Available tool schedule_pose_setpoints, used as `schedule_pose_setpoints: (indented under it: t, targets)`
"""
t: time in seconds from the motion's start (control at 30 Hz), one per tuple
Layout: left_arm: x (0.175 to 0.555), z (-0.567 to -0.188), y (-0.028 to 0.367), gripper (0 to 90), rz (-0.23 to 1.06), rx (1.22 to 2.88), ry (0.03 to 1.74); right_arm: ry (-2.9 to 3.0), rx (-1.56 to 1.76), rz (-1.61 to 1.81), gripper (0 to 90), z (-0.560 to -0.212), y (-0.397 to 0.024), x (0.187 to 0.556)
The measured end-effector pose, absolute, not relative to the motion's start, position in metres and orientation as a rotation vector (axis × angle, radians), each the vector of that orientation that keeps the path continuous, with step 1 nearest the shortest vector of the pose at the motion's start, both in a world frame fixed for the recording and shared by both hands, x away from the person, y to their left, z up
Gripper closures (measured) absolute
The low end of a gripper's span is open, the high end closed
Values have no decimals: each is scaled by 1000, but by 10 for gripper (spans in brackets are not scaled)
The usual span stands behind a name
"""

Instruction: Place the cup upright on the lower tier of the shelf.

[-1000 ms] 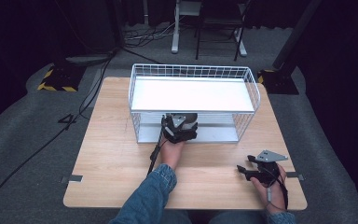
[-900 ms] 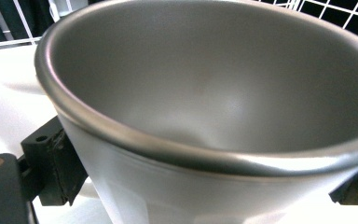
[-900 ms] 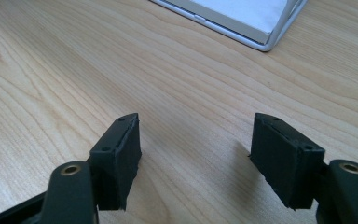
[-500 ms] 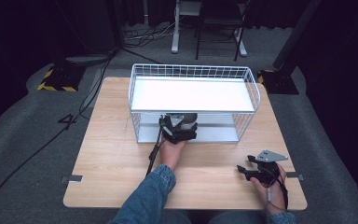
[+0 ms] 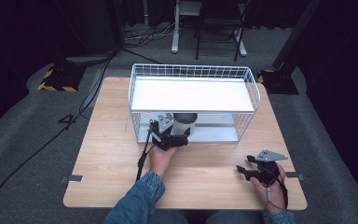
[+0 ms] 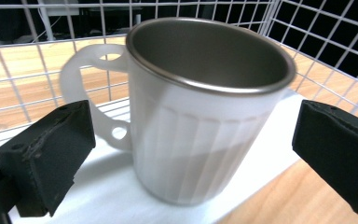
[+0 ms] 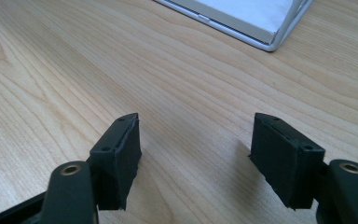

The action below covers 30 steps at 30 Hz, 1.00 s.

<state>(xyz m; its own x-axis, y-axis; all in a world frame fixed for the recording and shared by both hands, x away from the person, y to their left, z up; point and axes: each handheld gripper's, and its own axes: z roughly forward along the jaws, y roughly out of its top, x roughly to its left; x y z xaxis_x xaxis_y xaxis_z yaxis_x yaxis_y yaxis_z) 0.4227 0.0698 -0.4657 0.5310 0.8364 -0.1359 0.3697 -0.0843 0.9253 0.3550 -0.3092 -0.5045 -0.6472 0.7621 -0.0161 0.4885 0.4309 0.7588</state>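
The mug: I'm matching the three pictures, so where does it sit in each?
High view: the mug stands on the lower shelf of the wire rack, just ahead of the left gripper.
Left gripper view: centre, between the open jaws, handle at left.
Right gripper view: not in it.
Shared landmark: the rack's white shelf.

Dark lab: hazard-taped stands [image 5: 55,80], floor cables [image 5: 93,88]
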Motion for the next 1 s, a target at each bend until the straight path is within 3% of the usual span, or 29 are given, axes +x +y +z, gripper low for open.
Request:
schedule_pose_setpoints:
  t: [0.63, 1.0]
  targets:
    - [367, -438, 105, 0, 530, 1736, 941, 2348, 1071, 1068, 317, -504, -309, 358]
    - [344, -436, 136, 0, 561, 1705, 973, 2356, 1062, 1073, 310, -505, -307, 360]
